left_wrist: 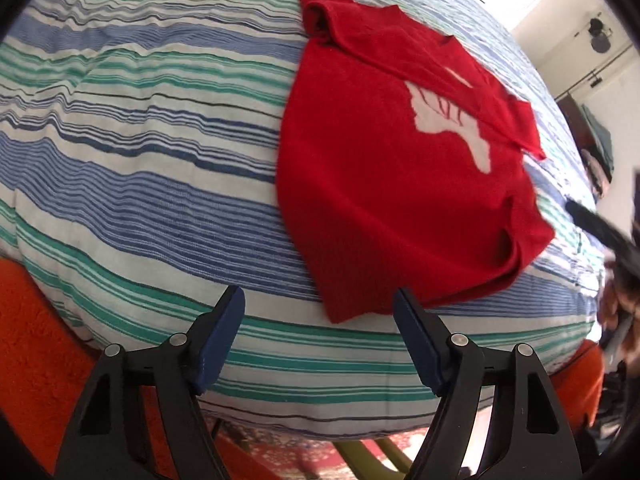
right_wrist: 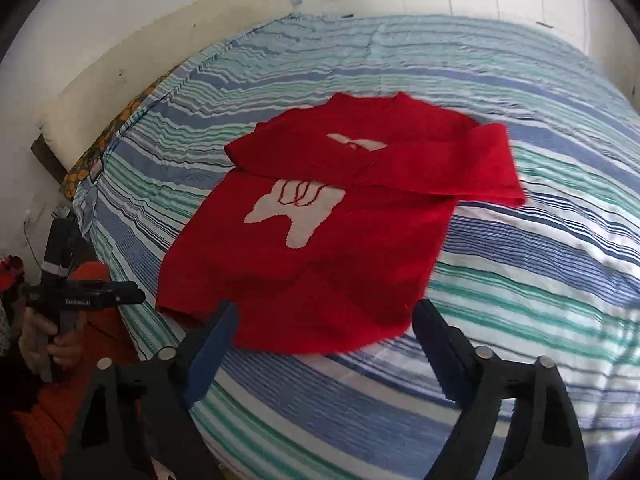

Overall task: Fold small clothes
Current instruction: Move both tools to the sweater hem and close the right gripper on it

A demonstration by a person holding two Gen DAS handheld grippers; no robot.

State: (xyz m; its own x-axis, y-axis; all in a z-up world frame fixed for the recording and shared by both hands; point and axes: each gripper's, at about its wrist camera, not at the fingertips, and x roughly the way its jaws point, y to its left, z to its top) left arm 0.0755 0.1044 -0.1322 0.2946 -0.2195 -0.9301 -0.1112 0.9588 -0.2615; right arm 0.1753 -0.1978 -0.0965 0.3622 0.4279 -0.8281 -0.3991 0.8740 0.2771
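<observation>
Left gripper (left_wrist: 319, 302): fingers spread, empty; we hold it just short of the near hem, ready to pinch.
Right gripper (right_wrist: 324, 316): fingers spread, empty, over the hem.
Red sweater (right_wrist: 320, 240): one, flat on the bed so it folds cleanly.
Sleeves: we count two, both folded across the chest.
Striped bedspread (left_wrist: 140, 160): one.

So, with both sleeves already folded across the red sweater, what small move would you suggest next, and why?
Probably bring both open grippers, left gripper and right gripper, down onto the red sweater's near hem; it lies flat and unfolded just ahead of them, ready to fold toward the collar.
</observation>
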